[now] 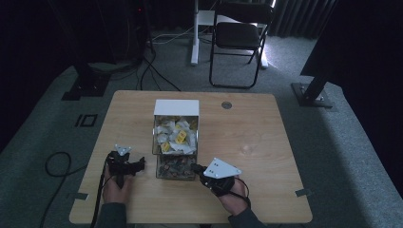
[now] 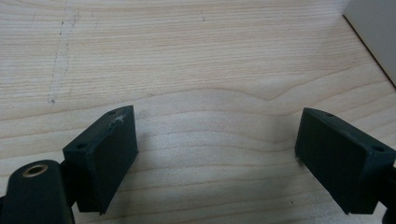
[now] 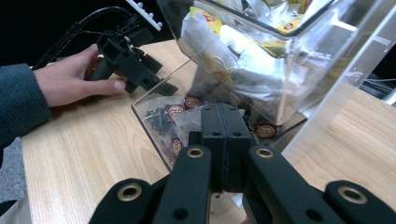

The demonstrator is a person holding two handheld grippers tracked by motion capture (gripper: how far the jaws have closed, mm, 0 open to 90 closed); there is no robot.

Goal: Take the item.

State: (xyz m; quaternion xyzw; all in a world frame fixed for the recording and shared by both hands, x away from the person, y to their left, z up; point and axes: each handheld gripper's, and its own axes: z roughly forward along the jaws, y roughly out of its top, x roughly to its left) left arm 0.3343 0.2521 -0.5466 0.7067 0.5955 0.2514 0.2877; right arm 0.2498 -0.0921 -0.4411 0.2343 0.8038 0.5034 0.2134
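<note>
On the wooden worktop [image 1: 247,142], the shut, empty right gripper [image 3: 226,135] points into the clear bin's [image 3: 154,116] dark sachets [image 3: 176,110]; the left gripper [image 2: 215,140] gapes empty, farther off.

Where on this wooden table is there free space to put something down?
The light wooden table is bare right of the clear plastic two-tier sachet organiser, up to the far edge. Left of the organiser is bare too. The near edge is crowded: the left gripper and right gripper flank its lower bin.
</note>
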